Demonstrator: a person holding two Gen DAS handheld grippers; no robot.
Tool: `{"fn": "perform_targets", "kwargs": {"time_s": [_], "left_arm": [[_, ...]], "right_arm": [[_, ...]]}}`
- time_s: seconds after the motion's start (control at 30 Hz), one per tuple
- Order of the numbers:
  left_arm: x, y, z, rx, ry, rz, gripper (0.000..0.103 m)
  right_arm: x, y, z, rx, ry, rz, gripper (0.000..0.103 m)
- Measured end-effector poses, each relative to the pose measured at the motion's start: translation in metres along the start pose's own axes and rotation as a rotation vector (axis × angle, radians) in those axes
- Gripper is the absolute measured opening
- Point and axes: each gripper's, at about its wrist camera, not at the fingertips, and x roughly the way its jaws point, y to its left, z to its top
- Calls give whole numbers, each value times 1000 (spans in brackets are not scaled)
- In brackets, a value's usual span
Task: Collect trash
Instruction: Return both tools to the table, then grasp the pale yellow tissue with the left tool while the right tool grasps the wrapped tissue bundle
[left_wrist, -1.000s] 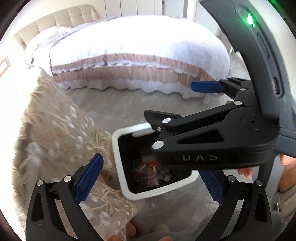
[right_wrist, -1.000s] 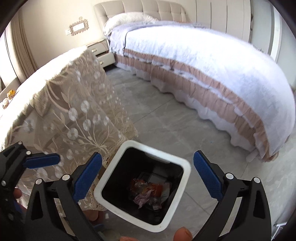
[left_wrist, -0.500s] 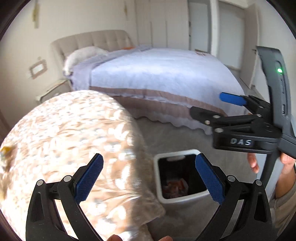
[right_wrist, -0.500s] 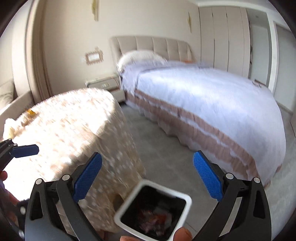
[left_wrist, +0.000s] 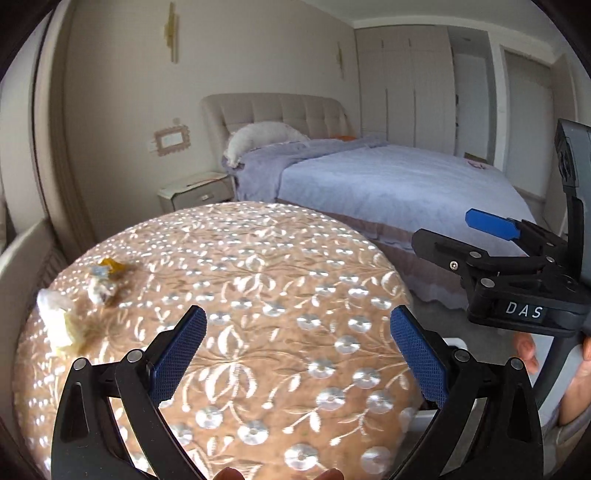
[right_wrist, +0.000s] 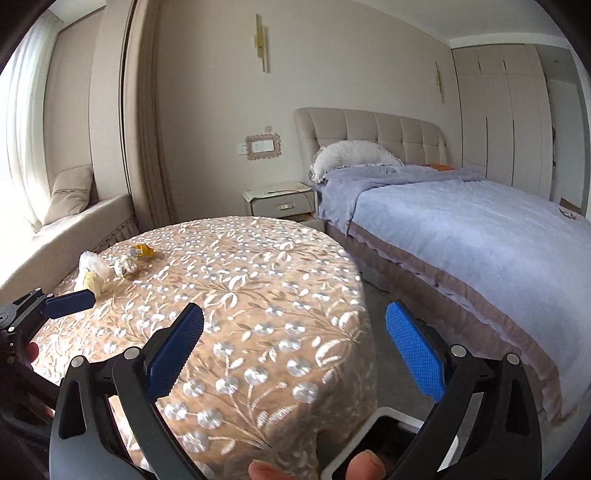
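Observation:
Several pieces of trash lie at the far left of the round table (left_wrist: 277, 288): a white crumpled wrapper (left_wrist: 59, 321), a pale foil ball (left_wrist: 98, 290) and a yellow wrapper (left_wrist: 112, 264). They also show in the right wrist view: white wrapper (right_wrist: 90, 271), foil ball (right_wrist: 125, 266), yellow wrapper (right_wrist: 144, 251). My left gripper (left_wrist: 297, 354) is open and empty above the table's near side. My right gripper (right_wrist: 293, 354) is open and empty over the table's right edge. The white trash bin (right_wrist: 384, 417) sits on the floor below it, mostly hidden.
The table carries a beige embroidered cloth (right_wrist: 258, 295). A bed (right_wrist: 480, 240) stands to the right, a nightstand (right_wrist: 280, 199) behind, and a window bench (right_wrist: 66, 229) at left. Grey floor (right_wrist: 380, 295) runs between table and bed.
Both grippers have lifted from over the trash bin and tilted up toward the tabletop. The bin has dropped out to the bottom edge; the trash on the table has come into view.

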Motion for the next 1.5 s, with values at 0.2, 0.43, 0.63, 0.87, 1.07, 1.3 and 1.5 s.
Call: {"fn": "perform_targets", "kwargs": {"time_s": [0.2, 0.43, 0.63, 0.87, 1.07, 1.3, 1.5], "left_arm": [[-13, 70, -3, -109, -24, 144, 98], [-22, 157, -11, -273, -24, 262, 98], [-17, 206, -18, -323, 21, 327, 98], [5, 246, -23, -347, 88, 357, 98], [37, 282, -28, -391, 194, 402, 98], [77, 313, -37, -428, 303, 364, 39], [72, 311, -37, -414, 268, 356, 31]], "right_arm": [[21, 65, 14, -139, -1, 54, 98], [56, 118, 31, -148, 49, 160, 98], [89, 157, 41, -172, 87, 213, 98], [125, 198, 50, -239, 121, 264, 98], [158, 226, 56, -273, 147, 287, 98], [182, 245, 54, -329, 177, 290, 98], [203, 262, 51, -360, 218, 313, 98]]}}
